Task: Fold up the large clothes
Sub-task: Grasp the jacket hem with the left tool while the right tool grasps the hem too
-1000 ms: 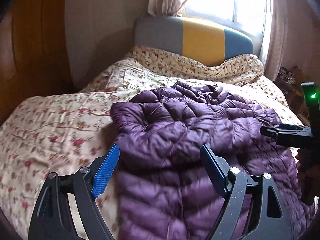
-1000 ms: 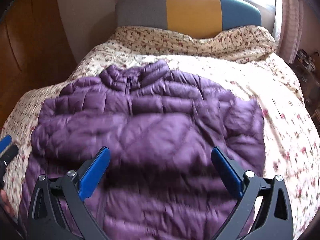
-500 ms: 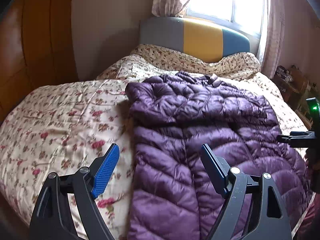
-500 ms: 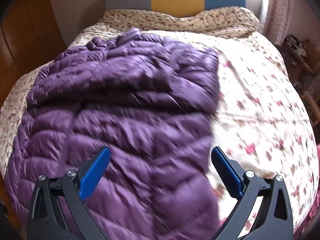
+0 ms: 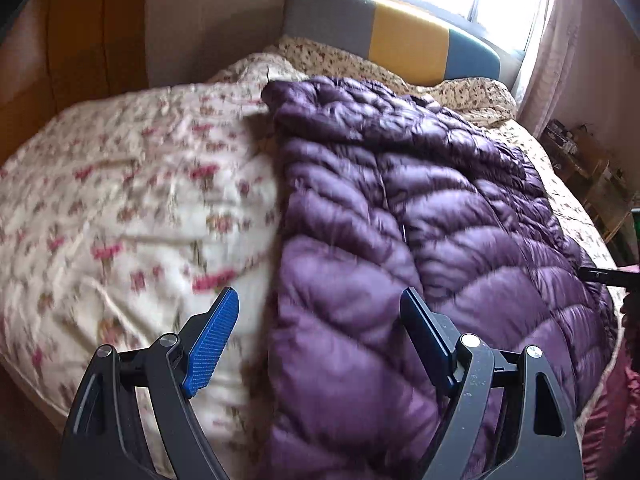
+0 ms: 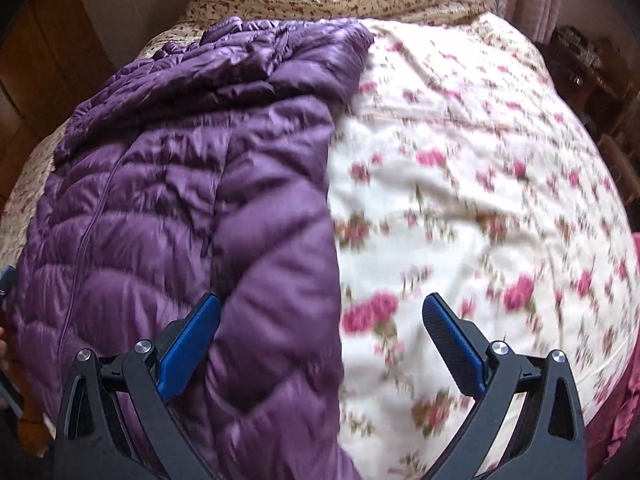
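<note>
While both grippers hang over the near end of the bed (image 5: pixel 120 208), I read the jacket (image 5: pixel 420 240) as light, puffy and slick: a purple quilted down piece that will squash under the pads and may slide out of a shallow pinch. It lies lengthwise down the bed on the floral quilt (image 6: pixel 480 160), collar toward the headboard (image 5: pixel 408 36), hem toward me, sleeves apparently folded in across the chest.

My left gripper (image 5: pixel 320 344) is spread wide and holds nothing; the jacket's left edge runs up between its fingers. My right gripper (image 6: pixel 320 344) is likewise released and empty, straddling the jacket's right edge, one finger over purple, the other over quilt.

I would judge the hem corners the best hold, biting deep past a quilted seam so the shell cannot slip, one corner per gripper.

Hard to tell: the hem itself is cut off behind the gripper bodies in both views, so I cannot see where it ends. Much of the quilt and the near fabric is blurred. How the sleeves are tucked near the collar is unclear. Only a sliver of the other gripper shows at each frame's edge.
</note>
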